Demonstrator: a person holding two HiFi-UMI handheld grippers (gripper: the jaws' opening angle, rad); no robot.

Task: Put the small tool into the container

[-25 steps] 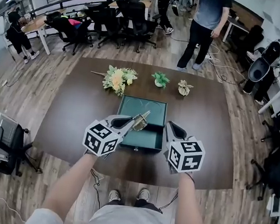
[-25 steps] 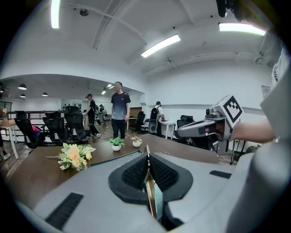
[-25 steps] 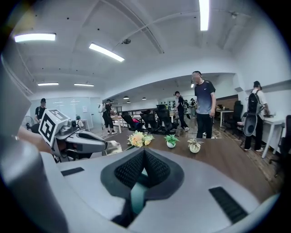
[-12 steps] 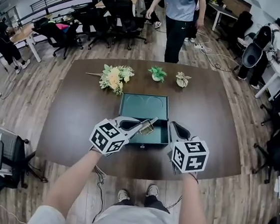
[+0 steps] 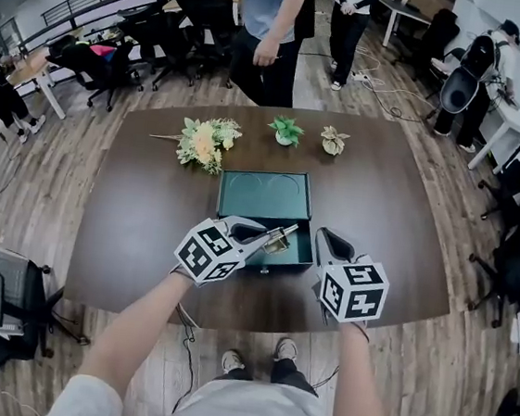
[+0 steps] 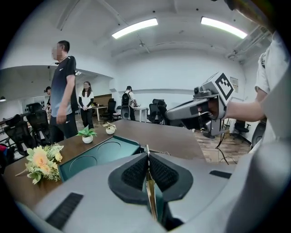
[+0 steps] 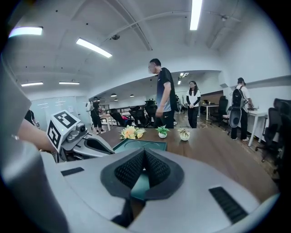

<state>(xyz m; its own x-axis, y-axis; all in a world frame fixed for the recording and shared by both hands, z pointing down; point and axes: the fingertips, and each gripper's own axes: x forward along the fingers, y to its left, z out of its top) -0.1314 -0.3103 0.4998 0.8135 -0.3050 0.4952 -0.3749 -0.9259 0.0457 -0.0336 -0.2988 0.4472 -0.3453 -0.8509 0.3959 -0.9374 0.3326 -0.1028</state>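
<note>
Well, my left gripper (image 6: pixel 147 164) was clenched on the small tool (image 6: pixel 149 193), a thin metallic piece pinched edge-on between the ribbed pads, with its tip poking out past them. Seen from the head view, that left gripper (image 5: pixel 266 238) held the small tool (image 5: pixel 280 240) over the near part of the container (image 5: pixel 267 197), an open dark green box with two round recesses in its floor; I could not tell whether the tool touched it. My right gripper (image 7: pixel 144 166) had its jaws pressed together on nothing, and it pointed at the container (image 7: pixel 138 145) from the near right corner. In the head view the right gripper (image 5: pixel 327 246) sat just beside that corner. The container lay on a dark brown table (image 5: pixel 382 198). Beyond its far left corner lay a bunch of flowers (image 5: pixel 203 140); beyond its far edge stood two small potted plants (image 5: pixel 286 131), and farther back a person (image 5: pixel 271 27) stood at the table's far side.
</note>
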